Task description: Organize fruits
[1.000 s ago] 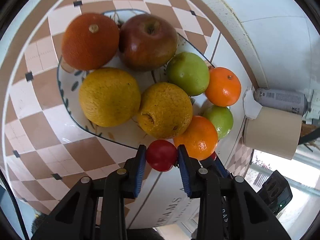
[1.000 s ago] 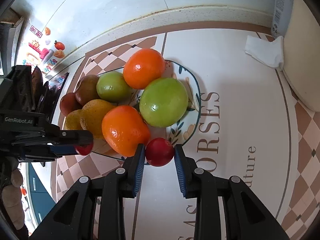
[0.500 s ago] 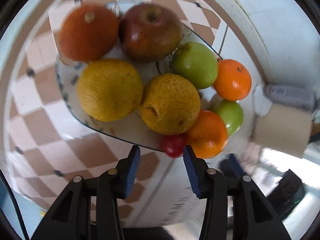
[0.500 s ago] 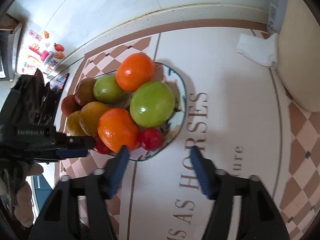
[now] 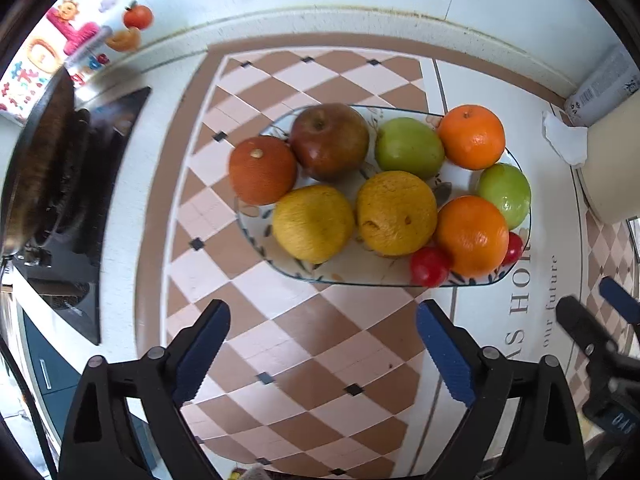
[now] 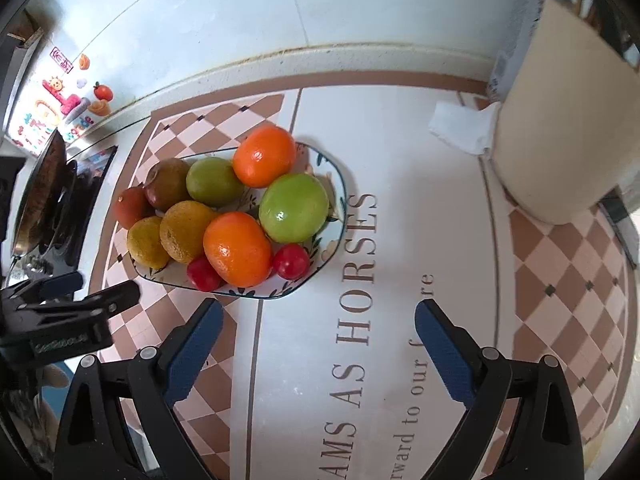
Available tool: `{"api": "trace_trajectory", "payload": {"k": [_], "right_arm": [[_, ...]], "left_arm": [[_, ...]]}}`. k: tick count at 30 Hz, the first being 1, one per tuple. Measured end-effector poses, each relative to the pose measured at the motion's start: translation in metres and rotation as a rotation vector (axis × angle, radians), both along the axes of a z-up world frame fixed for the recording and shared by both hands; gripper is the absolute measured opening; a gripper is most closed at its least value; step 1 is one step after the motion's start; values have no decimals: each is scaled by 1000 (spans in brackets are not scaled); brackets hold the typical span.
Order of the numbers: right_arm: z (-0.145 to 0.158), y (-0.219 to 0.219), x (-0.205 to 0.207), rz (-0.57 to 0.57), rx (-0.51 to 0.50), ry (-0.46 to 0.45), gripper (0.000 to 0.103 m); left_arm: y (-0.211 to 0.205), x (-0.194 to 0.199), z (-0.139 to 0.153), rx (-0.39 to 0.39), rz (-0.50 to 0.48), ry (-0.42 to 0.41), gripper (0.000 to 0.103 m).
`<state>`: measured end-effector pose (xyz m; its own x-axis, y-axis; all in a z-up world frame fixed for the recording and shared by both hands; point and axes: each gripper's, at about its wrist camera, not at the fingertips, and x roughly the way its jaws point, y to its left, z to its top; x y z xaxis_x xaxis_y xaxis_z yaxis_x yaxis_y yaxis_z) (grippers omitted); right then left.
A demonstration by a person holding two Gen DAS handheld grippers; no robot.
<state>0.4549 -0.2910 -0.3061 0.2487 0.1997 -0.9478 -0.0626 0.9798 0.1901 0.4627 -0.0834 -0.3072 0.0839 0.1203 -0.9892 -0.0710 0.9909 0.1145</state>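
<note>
Counter mat [image 5: 304,360] bearing the plate [image 5: 256,216] of fruit — oranges, apples, and two cherry tomatoes [image 6: 291,261] at its near rim. Left gripper [image 5: 322,344] and right gripper [image 6: 318,340] — both spread wide, empty, just short of the plate.

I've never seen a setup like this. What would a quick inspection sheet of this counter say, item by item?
Surface: countertop mat with checkered panels and printed lettering.
Job's things: plate piled with two oranges, two green fruits, two yellow fruits, a red apple, a dark orange fruit and two small red fruits at its near rim.
Clutter: crumpled tissue beside a beige container.
Grippers: left gripper and right gripper both open, empty, short of the plate.
Cables: nothing seen.
Surroundings: tiled wall with stickers, a pan on a stove.
</note>
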Motion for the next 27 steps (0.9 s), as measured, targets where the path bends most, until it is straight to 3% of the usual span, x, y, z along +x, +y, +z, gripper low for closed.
{"api": "trace_trajectory", "payload": {"k": [11,19,27], "right_arm": [[55,12,-47,-70,-25,-85,99],[125,29,-110,-101,-40,-201,99],[190,39,-185,-137,-40,-296,99]], "left_arm": [[20,-42,57,1,-34,-148,98],[32,-97,123,-8,-62,-312,98],[41,-155,184,-35,-101,-426,98]]}}
